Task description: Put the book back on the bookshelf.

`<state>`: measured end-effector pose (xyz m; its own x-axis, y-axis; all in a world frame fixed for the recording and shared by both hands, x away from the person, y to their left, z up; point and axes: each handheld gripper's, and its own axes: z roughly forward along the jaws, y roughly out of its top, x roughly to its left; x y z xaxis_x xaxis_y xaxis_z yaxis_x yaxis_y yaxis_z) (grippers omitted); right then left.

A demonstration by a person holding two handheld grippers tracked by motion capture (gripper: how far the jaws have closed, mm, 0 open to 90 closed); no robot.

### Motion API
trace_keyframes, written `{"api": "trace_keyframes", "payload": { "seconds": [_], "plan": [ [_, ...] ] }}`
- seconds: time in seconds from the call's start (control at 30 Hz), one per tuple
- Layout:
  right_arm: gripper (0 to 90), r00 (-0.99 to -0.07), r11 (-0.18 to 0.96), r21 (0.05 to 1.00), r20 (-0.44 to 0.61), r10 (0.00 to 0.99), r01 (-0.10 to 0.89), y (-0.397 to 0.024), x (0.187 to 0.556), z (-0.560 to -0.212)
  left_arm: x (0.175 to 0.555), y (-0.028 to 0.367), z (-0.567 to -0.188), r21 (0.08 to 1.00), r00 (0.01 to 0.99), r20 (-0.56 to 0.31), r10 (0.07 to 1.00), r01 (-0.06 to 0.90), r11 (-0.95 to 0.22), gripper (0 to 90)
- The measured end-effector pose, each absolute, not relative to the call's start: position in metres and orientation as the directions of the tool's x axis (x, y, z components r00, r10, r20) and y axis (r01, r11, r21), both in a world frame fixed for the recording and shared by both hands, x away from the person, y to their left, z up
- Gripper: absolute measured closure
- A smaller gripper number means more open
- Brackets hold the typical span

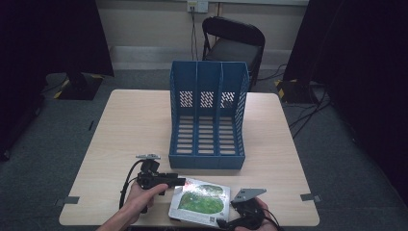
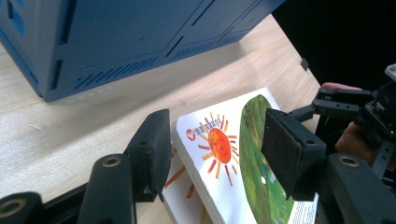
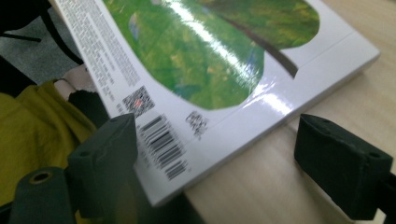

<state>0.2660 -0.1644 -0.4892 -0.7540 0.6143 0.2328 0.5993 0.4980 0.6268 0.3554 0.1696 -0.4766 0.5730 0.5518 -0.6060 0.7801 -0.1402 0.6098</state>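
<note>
Here the book (image 1: 199, 202) lies at the table's (image 1: 125, 130) near edge, just in front of the blue file rack (image 1: 207, 115). The left gripper (image 2: 215, 149) gapes wide around its lifted corner, perhaps touching it. The right gripper (image 3: 215, 163) is spread wide at the barcode corner.

Dim room; glare on the glossy book (image 3: 205, 51).
</note>
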Motion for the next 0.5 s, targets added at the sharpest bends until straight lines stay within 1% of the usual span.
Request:
{"api": "trace_keyframes", "payload": {
  "seconds": [0.03,0.1,0.13,0.2,0.3,0.33,0.37,0.43,0.47,0.5],
  "plan": [
    [12.8,-0.758,0.499,0.631,0.23,0.611,0.594,-0.165,0.263,-0.49,0.355,0.169,-0.477,0.608,0.571,-0.607,0.553,0.781,-0.139,42.8],
    [12.4,-0.771,0.519,0.64,0.191,0.608,0.567,-0.163,0.257,-0.491,0.355,0.169,-0.476,0.609,0.571,-0.609,0.55,0.782,-0.137,43.4],
    [9.1,-0.778,0.533,0.64,0.171,0.604,0.554,-0.159,0.255,-0.491,0.356,0.168,-0.476,0.61,0.573,-0.607,0.55,0.78,-0.14,43.4],
    [7.3,-0.777,0.545,0.641,0.131,0.616,0.541,-0.153,0.253,-0.493,0.356,0.168,-0.475,0.614,0.573,-0.595,0.563,0.777,-0.142,43.3],
    [7.4,-0.772,0.537,0.642,0.139,0.621,0.547,-0.152,0.255,-0.493,0.357,0.17,-0.474,0.612,0.568,-0.602,0.561,0.78,-0.133,43.3],
    [7.7,-0.758,0.512,0.644,0.168,0.63,0.568,-0.152,0.26,-0.493,0.358,0.172,-0.473,0.614,0.565,-0.606,0.56,0.78,-0.122,43.3],
    [7.7,-0.758,0.512,0.644,0.168,0.63,0.568,-0.152,0.26,-0.493,0.358,0.172,-0.473,0.614,0.565,-0.606,0.56,0.78,-0.122,43.3],
    [7.9,-0.74,0.479,0.645,0.21,0.639,0.596,-0.153,0.267,-0.492,0.359,0.175,-0.47,0.614,0.563,-0.618,0.549,0.781,-0.109,43.3],
    [8.0,-0.741,0.475,0.646,0.219,0.635,0.598,-0.153,0.27,-0.492,0.36,0.177,-0.468,0.612,0.554,-0.639,0.534,0.786,-0.085,43.4],
    [8.0,-0.741,0.475,0.646,0.219,0.635,0.598,-0.153,0.27,-0.492,0.36,0.177,-0.468,0.612,0.554,-0.639,0.534,0.786,-0.085,43.3]
  ]
}}
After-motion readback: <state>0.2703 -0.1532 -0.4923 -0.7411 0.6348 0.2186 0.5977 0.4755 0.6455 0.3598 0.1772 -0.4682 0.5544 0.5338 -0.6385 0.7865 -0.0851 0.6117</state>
